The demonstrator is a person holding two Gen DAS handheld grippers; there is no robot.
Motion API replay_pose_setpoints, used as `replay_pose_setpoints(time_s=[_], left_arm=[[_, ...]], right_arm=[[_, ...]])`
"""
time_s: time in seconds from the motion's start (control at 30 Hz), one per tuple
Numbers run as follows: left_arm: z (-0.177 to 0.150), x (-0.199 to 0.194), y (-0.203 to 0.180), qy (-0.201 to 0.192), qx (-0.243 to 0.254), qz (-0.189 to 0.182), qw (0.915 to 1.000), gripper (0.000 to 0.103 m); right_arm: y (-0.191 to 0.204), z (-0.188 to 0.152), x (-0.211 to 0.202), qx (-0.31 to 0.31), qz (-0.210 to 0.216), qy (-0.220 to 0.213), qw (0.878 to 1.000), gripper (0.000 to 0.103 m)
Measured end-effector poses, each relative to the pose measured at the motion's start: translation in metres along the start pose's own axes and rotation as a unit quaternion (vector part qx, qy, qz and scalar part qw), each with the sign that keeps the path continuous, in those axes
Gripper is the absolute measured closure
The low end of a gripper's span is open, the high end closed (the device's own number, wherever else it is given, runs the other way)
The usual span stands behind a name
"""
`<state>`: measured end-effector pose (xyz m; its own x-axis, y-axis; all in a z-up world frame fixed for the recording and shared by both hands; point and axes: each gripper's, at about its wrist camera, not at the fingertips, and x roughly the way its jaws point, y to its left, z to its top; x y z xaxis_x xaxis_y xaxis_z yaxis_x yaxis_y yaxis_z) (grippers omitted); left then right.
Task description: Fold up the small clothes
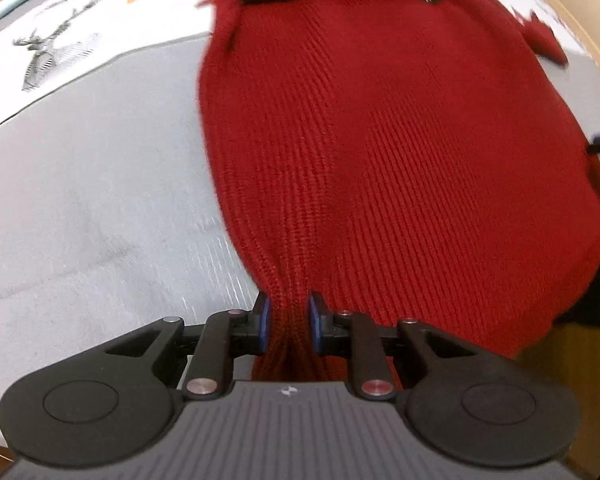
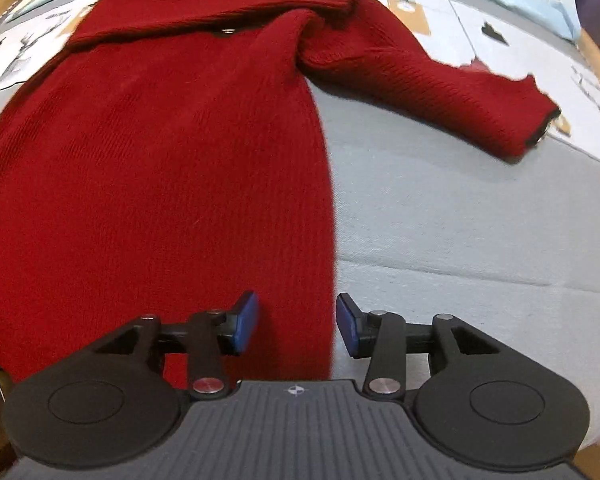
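Left gripper [image 1: 288, 322] pinching bunched hem of red knit sweater [image 1: 380, 140], right gripper [image 2: 297, 322] spread, sweater edge between its pads, grey cloth [image 2: 460, 220] beneath

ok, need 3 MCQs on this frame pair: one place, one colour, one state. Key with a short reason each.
1. Where does the spread sleeve lie in the right wrist view?
A. upper right, on the grey cover
B. between the pads
C. under the hem

2. What colour is the knit garment?
A. navy
B. dark red
C. white

3. How does the left claw stand?
A. wide open over bare cover
B. shut on nothing
C. pinching bunched knit at the hem

Key:
1 A, the sleeve stretches out to the right over the grey cover, cuff far from the right claw.
2 B, both views show deep red ribbed knit.
3 C, the blue pads press on gathered fabric from both sides; the right claw is open, with the garment's edge between its pads.
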<state>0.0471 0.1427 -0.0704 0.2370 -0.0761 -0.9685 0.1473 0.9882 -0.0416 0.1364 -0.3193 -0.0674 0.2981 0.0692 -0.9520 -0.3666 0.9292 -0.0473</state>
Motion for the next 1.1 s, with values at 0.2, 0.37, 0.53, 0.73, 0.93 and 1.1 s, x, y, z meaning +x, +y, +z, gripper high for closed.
replay_pose_setpoints(time_s=[0.2,0.37,0.53,0.73,0.93,1.1], left_arm=[[0.013,0.002,-0.022,0.016,0.043,0.031,0.9985,0.078],[0.016,-0.023,-0.037,-0.013,0.053,0.054,0.9971,0.068],[0.063,-0.071,-0.037,-0.135,-0.032,0.047,0.9892,0.049],[0.105,-0.088,-0.053,-0.226,-0.121,0.056,0.9649,0.048],[0.131,-0.075,-0.074,-0.251,-0.111,0.056,0.9601,0.048],[0.180,-0.035,-0.093,-0.248,-0.088,0.036,0.9642,0.048]], right_arm=[[0.009,-0.018,0.012,-0.035,0.001,0.029,0.999,0.084],[0.003,-0.024,-0.005,-0.032,-0.015,0.013,0.999,0.095],[-0.014,-0.029,-0.038,0.004,0.019,-0.054,0.998,0.087],[-0.063,-0.012,-0.060,0.157,0.015,-0.192,0.969,0.058],[-0.103,0.030,-0.027,0.278,0.019,-0.208,0.937,0.040],[-0.121,0.080,0.023,0.326,0.036,-0.196,0.924,0.040]])
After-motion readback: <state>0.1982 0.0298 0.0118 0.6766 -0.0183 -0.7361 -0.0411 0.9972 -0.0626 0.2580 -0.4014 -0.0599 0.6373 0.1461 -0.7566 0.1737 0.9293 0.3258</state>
